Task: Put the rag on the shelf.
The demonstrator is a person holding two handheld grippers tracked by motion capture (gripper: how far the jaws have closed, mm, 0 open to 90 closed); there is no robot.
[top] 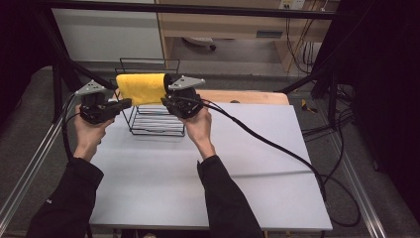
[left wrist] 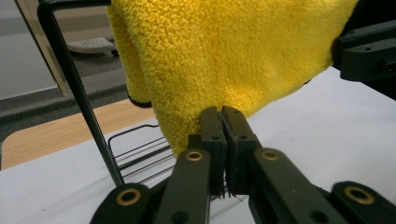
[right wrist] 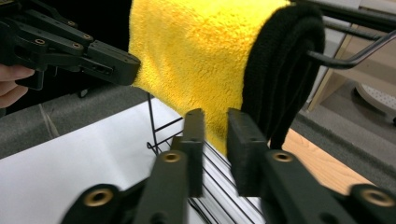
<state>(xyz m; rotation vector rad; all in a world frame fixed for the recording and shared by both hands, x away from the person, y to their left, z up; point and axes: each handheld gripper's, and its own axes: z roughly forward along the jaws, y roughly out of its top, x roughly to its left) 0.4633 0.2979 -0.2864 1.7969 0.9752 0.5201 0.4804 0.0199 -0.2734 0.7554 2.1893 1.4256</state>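
Draping step: the yellow towel [top: 141,88] hangs over the wire rack [top: 156,124] near the worktop's [top: 247,163] far edge, the left gripper [left wrist: 223,122] pinching its lower hem, the right gripper [right wrist: 215,126] slightly parted and empty; next comes smoothing the hang.

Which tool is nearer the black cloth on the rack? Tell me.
Right. The right tool sits just below the black cloth, at the yellow towel's right end. The left tool is at the towel's far end.
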